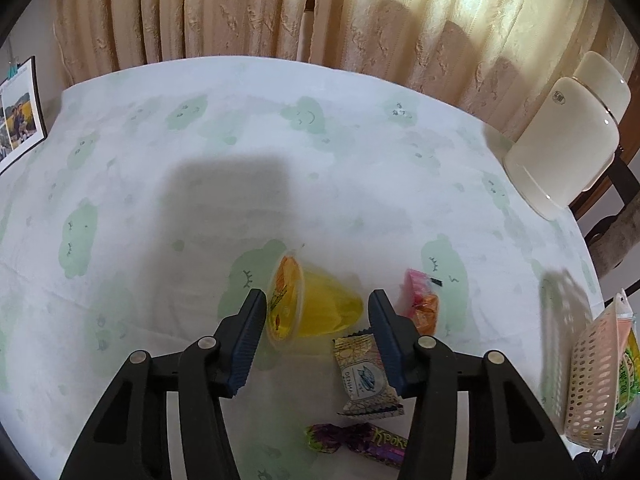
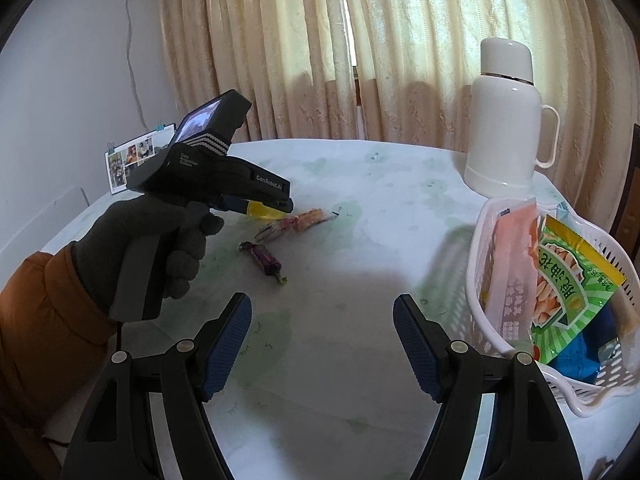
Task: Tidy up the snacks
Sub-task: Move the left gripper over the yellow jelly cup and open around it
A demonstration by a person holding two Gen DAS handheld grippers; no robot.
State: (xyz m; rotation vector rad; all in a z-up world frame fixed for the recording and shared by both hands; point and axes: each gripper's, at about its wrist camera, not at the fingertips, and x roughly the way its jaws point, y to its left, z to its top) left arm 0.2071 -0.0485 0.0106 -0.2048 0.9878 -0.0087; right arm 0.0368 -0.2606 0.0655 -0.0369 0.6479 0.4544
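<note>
Purple candy half behind left gripper fingers.

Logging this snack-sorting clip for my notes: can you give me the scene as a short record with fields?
surface: table under a cloud-print cloth
left gripper: jaws open either side of the yellow jelly cup, which lies on its side, not gripped
right gripper: jaws open, nothing between them
loose snacks: patterned wafer pack, purple candy, pink-orange candy
basket: white, already holds snack packets
other: white thermos, photo stand
</note>
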